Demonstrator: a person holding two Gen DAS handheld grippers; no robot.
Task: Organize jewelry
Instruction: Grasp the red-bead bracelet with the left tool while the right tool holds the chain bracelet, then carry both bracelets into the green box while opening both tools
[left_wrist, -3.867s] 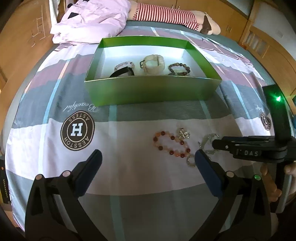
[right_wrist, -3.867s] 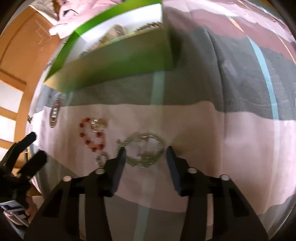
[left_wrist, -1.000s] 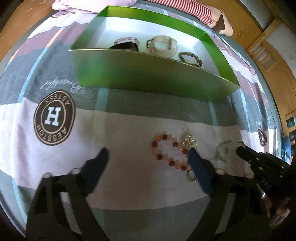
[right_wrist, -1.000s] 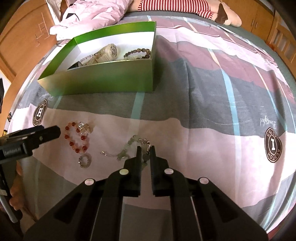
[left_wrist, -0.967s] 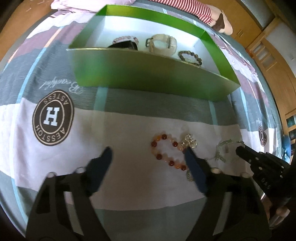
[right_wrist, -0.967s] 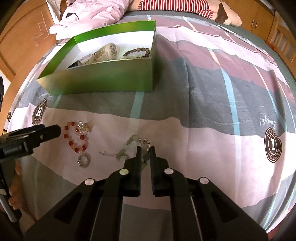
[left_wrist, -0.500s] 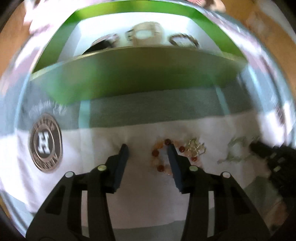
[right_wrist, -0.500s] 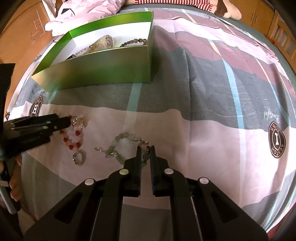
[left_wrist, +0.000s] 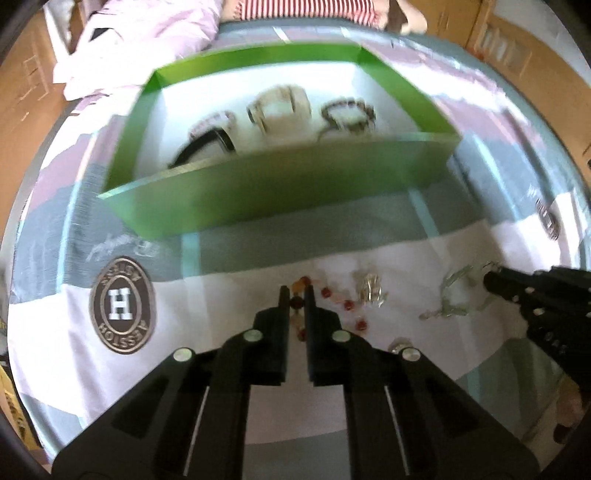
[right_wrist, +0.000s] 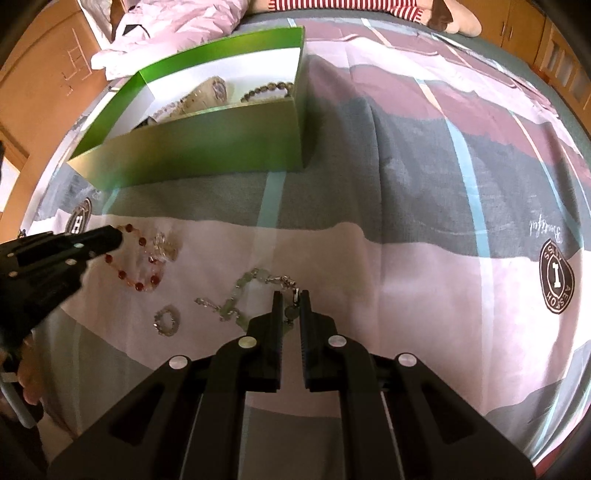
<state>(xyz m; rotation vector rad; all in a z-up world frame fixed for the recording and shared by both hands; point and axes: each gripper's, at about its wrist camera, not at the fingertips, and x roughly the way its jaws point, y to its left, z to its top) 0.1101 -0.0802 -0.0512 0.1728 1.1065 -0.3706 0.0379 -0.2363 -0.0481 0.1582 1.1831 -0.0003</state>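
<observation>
A red and orange bead bracelet lies on the bedsheet; it also shows in the right wrist view. My left gripper is shut on its left side; it shows as a black tip in the right wrist view. A pale green chain bracelet lies to its right, also seen in the left wrist view. My right gripper is shut on its chain end. A small ring lies near. The green box behind holds several bracelets.
A pink quilt and a striped cushion lie beyond the box. Wooden cupboards stand at the far right. The sheet has round logo patches. The bed edge runs along the bottom of both views.
My left gripper has closed from wide open onto the bead bracelet and moved forward. My right gripper stays shut on the green chain, which has been dragged and bunched up.
</observation>
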